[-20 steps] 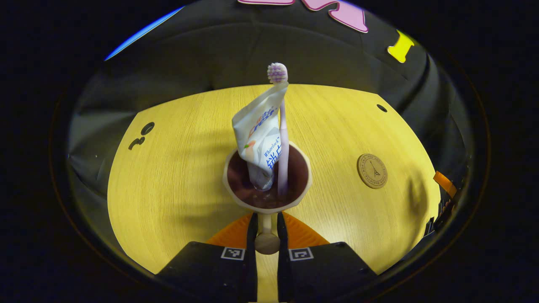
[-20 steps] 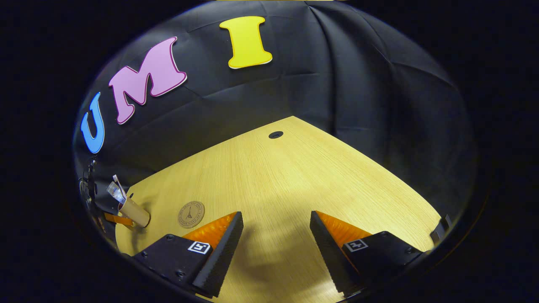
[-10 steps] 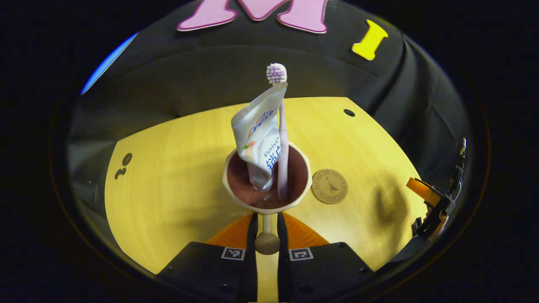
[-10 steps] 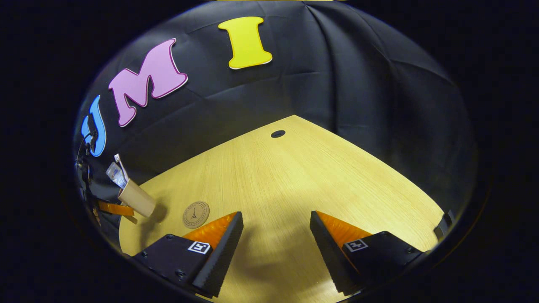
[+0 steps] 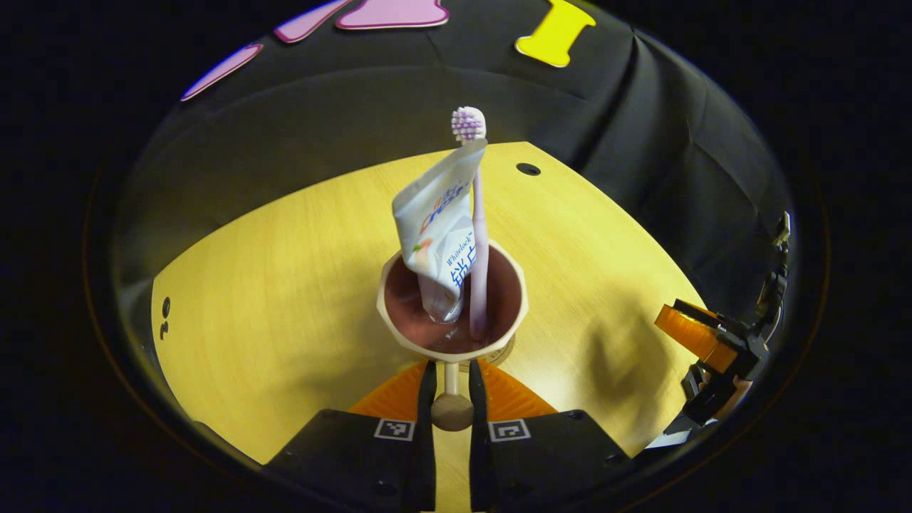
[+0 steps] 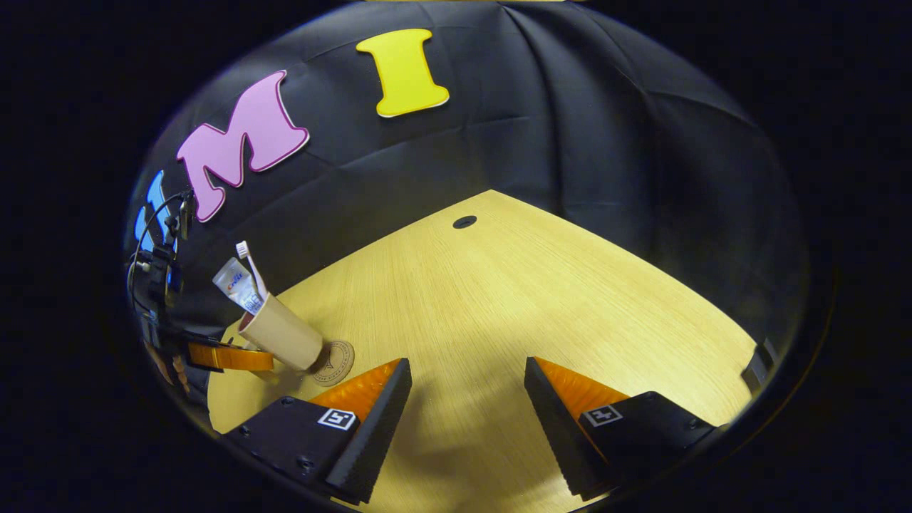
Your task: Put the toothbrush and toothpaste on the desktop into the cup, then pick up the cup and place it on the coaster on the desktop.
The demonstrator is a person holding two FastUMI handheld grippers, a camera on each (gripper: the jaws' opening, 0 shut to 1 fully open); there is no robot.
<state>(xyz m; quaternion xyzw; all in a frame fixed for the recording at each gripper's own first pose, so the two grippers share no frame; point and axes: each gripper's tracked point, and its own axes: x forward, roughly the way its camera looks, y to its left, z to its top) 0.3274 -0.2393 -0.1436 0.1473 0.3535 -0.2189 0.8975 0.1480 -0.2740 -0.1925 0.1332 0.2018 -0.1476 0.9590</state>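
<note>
The left tool (image 5: 450,388) pinches the cup (image 5: 452,303) by its handle, so the brush (image 5: 477,235) and paste (image 5: 438,228) stay up. At lower left of the right gripper view, the cup sits over the coaster (image 6: 336,360). The right tool (image 6: 467,410) waits wide, holding nothing.

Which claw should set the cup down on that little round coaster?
The left claw, most likely. It is already shut on the cup's handle, with the cup just over the coaster. The right claw hangs open and empty off to the side.
</note>
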